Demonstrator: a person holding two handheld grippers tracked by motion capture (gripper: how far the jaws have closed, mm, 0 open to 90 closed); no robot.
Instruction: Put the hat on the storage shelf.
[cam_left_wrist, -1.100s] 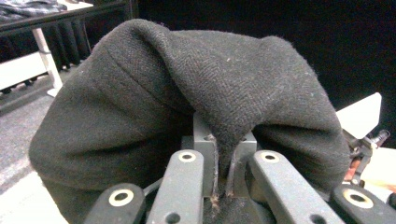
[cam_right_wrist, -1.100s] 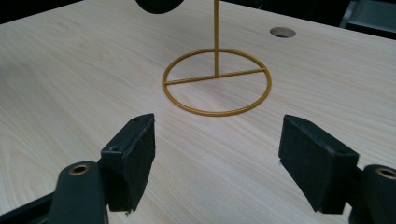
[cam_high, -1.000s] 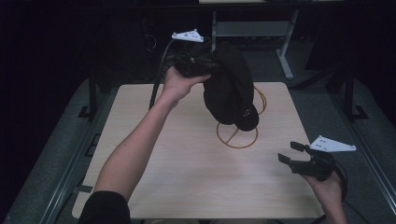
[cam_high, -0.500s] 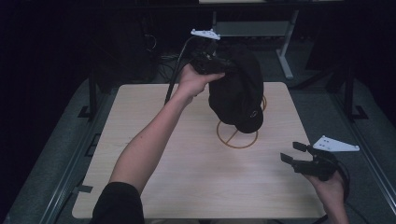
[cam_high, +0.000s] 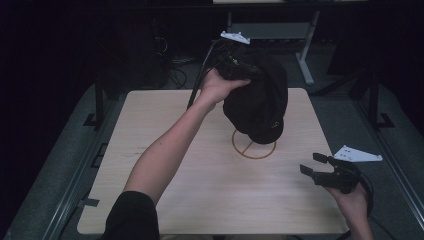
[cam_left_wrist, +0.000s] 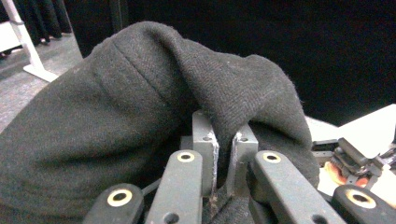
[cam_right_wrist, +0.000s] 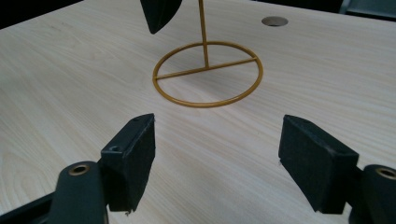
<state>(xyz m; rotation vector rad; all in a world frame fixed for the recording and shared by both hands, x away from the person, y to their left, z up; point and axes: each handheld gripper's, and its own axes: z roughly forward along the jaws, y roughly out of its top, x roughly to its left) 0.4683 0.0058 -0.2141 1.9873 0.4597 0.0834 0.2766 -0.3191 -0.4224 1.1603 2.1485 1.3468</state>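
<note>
Left tool (cam_high: 235, 65): raised above the far edge of the surface (cam_high: 165, 190) at about 12 o'clock, gripped by the left hand (cam_high: 216, 86). Jaws pressed together on a fold of cloth; in the left gripper view the fold rises between the two pads (cam_left_wrist: 205, 140) and spills over both.

Black cap (cam_high: 257, 100): dark woollen fabric with a stitched seam, hanging from the left tool, pinched near its upper edge. Its lower part droops over the stand. Whether it touches the stand's post cannot be told; the cloth covers the post's top.

Gold wire stand (cam_high: 254, 147): a ring base with one crossbar, resting on the surface just past centre, toward 1 o'clock. A thin upright post rises from the crossbar in the right gripper view (cam_right_wrist: 204, 32), its top cut off by the frame, a dark tip of the cap beside it.

Round hole (cam_right_wrist: 274, 21): set in the surface beyond the stand.

Right tool (cam_high: 320, 172): held low at about 4 o'clock near the right edge, jaws spread wide, nothing between them, pointing toward the stand's base. The right hand (cam_high: 352, 197) is partly cut off by the bottom edge.
</note>
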